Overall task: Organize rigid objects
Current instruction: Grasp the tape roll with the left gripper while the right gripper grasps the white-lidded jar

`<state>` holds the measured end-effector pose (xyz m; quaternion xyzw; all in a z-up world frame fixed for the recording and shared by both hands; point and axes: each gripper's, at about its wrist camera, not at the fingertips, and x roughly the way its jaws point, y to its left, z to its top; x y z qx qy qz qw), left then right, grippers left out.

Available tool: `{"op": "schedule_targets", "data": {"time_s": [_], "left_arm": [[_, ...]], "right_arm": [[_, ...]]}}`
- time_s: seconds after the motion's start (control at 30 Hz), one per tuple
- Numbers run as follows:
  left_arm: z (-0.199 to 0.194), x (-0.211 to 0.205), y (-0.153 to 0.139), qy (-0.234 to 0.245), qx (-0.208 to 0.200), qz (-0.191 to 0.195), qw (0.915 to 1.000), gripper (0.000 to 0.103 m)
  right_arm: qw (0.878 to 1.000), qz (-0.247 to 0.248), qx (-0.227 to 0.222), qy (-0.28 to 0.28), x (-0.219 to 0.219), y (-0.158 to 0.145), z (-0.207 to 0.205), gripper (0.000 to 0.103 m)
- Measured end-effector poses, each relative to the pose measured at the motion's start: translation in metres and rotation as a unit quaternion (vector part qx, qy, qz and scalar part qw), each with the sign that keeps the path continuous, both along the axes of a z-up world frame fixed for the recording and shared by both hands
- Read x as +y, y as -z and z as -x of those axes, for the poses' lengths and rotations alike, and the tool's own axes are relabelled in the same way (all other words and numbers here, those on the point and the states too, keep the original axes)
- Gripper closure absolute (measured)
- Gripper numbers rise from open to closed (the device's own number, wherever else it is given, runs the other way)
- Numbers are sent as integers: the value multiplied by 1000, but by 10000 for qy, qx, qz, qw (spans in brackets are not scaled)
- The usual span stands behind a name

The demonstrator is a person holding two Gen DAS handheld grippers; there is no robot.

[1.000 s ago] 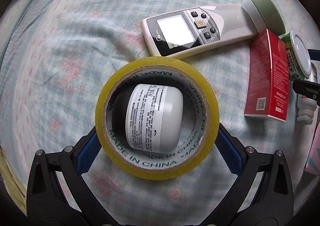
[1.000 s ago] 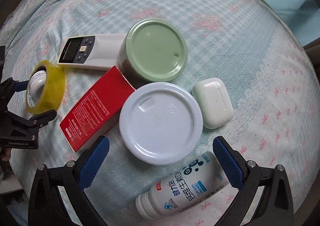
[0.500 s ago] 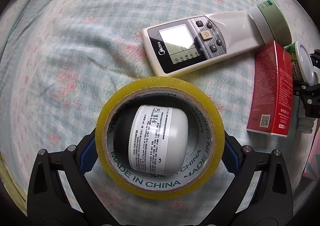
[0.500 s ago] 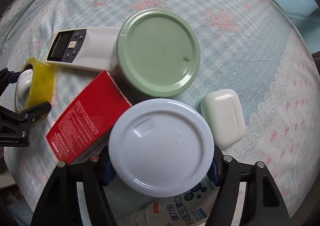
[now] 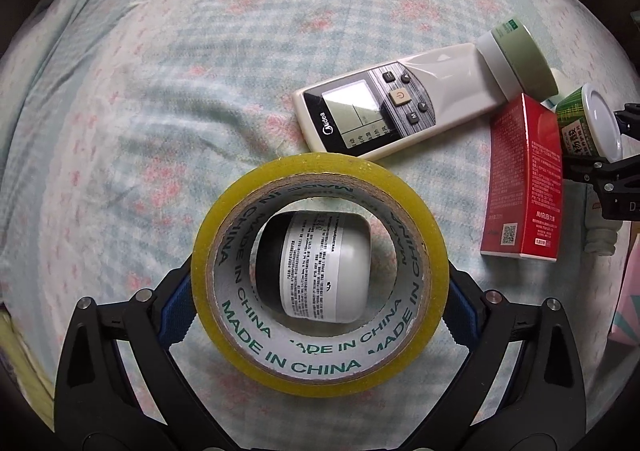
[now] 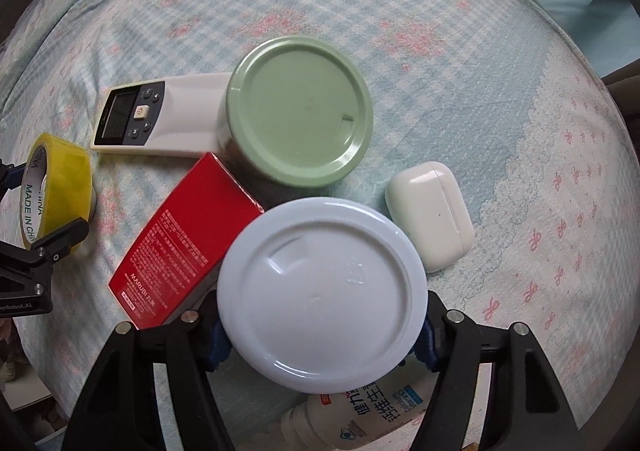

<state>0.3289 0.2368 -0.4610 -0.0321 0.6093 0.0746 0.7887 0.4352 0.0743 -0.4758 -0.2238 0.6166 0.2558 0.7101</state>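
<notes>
On a checked bedspread (image 5: 160, 99), the left gripper (image 5: 320, 299) clasps a yellow tape roll (image 5: 320, 371) by its outer sides; a small white jar (image 5: 324, 271) shows through the roll's core. Beyond lies a remote control (image 6: 160, 119), touching a green-lidded jar (image 6: 300, 111). A red box (image 6: 184, 247) lies between them. The right gripper (image 6: 320, 327), its jaws just closed, grasps a white-lidded jar (image 6: 320, 291). Just right sits an earbud case (image 6: 432, 211); a white bottle (image 6: 368, 419) lies nearest.

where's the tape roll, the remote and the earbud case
tape roll (image 5: 320, 383): left wrist view, on the printed inner wall of the roll
remote (image 5: 404, 113): left wrist view, on its button panel
earbud case (image 6: 430, 213): right wrist view, on the middle of its white shell
</notes>
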Motion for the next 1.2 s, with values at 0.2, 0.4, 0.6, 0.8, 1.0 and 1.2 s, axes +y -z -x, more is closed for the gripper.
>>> {"op": "schedule_targets", "data": {"time_s": [0.2,0.4,0.6,0.8,1.0,1.2], "left_arm": [[11,-3,-27,-11,-248,32,9997,5],[28,-12,-80,270,-432,-12,9987,5],[46,-38,-163,1010,-826,-182,9913,5],[58,-76,-230,1758,-1213,-201,9767,5],[67,-133,-269,2249,-1464,-93,9633,5],[81,-212,-296,2579,-1663,149,9516,5]], "right_arm": [[9996,-126,-175,192,-16,-37,8,37],[9975,-309,-354,520,-27,-90,22,37],[9906,-623,-566,1081,-57,-171,64,37],[9758,-971,-815,1780,-88,-239,95,37],[9623,-1203,-1054,2201,-137,-279,129,37],[9537,-1167,-1290,2453,-214,-303,164,37]]}}
